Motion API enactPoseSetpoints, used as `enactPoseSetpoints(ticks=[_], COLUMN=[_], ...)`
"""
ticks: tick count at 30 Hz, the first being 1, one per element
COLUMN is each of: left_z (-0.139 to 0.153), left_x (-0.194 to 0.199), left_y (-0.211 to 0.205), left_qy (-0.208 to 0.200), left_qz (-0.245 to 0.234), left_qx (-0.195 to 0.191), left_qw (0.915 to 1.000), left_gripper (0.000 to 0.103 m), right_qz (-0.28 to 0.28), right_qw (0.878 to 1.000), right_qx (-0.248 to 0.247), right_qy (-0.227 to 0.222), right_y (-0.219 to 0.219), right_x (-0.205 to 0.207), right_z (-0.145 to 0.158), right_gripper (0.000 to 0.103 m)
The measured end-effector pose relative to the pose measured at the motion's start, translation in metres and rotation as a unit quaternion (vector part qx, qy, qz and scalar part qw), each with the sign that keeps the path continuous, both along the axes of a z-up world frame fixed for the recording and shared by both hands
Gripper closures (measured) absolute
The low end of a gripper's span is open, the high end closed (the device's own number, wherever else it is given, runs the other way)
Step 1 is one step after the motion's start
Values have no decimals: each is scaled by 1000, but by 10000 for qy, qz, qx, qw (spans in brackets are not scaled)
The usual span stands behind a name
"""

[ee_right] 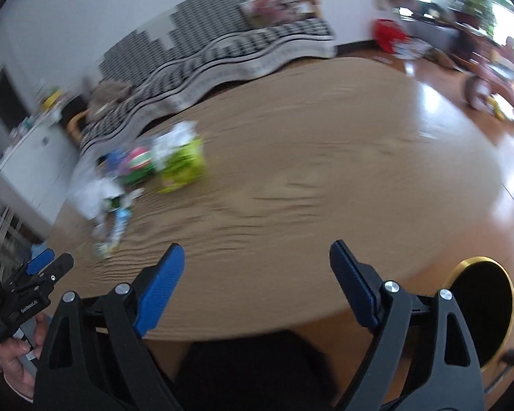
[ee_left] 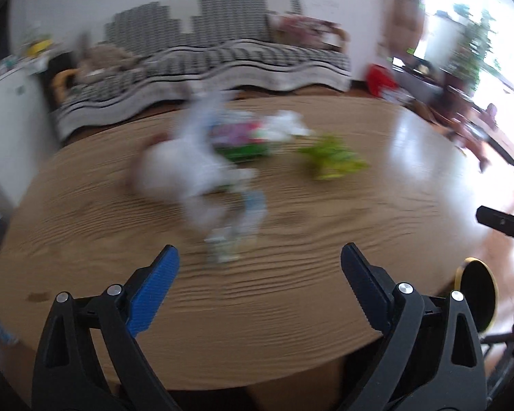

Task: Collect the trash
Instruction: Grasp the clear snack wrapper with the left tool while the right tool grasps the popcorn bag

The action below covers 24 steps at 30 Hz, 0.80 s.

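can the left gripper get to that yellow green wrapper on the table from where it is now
Probably yes. The left gripper is open and empty above the wooden table, and bare tabletop lies between it and the yellow-green wrapper. The white trash pile sits to the wrapper's left, off that path.

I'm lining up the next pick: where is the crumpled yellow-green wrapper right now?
The yellow-green wrapper lies on the wooden table, right of centre in the left wrist view, just right of the white trash pile; both grippers are short of it.
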<state>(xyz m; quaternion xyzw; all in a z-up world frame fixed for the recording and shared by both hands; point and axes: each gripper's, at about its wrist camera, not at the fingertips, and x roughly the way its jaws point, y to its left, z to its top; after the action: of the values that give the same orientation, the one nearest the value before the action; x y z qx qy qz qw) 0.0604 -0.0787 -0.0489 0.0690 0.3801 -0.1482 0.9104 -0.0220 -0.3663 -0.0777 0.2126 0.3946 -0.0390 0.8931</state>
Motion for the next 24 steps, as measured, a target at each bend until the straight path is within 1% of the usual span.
enactPoseSetpoints(ticks=[3,4,6,8,10,12,13,15,17,19,22,24], left_z=[-5,-8,-16,-29,-39,-50,-58,-68,-74,-79,-85,-86], left_x=[7,4,6,14,21,31,30,42,52,63,76,81], left_y=[44,52,61,65,61,47,48,31,19,7,-4,-7], left_qy=[14,48,139,281,394,484,517,596,654,727,739,733], left_qz=[360,390,383,429,414,253,146,21,8,-190,-127,-105], left_qx=[-47,-99,-202,-229,-321,-466,-474,-316,-125,-74,101,126], left_qw=[9993,9992,9990,9984,9978,9974,9974,9977,9978,9971,9971,9972], left_gripper=[10,10,10,10,10,10,10,10,10,11,11,12], right_qz=[349,454,601,651,664,682,696,705,714,809,956,1048], right_qw=[9994,9989,9981,9976,9972,9968,9966,9962,9957,9944,9912,9895], right_qx=[-83,-100,-114,-109,-83,-67,-99,-261,-377,-483,-717,-803], right_qy=[-1,28,87,196,324,405,424,447,452,478,566,585], right_y=[38,49,62,72,79,83,84,84,82,79,81,83], right_x=[25,33,44,59,71,80,82,87,97,116,150,175], right_z=[1,0,-5,-14,-23,-32,-34,-37,-36,-33,-32,-33], right_gripper=[19,19,19,19,19,19,19,19,19,19,19,17])
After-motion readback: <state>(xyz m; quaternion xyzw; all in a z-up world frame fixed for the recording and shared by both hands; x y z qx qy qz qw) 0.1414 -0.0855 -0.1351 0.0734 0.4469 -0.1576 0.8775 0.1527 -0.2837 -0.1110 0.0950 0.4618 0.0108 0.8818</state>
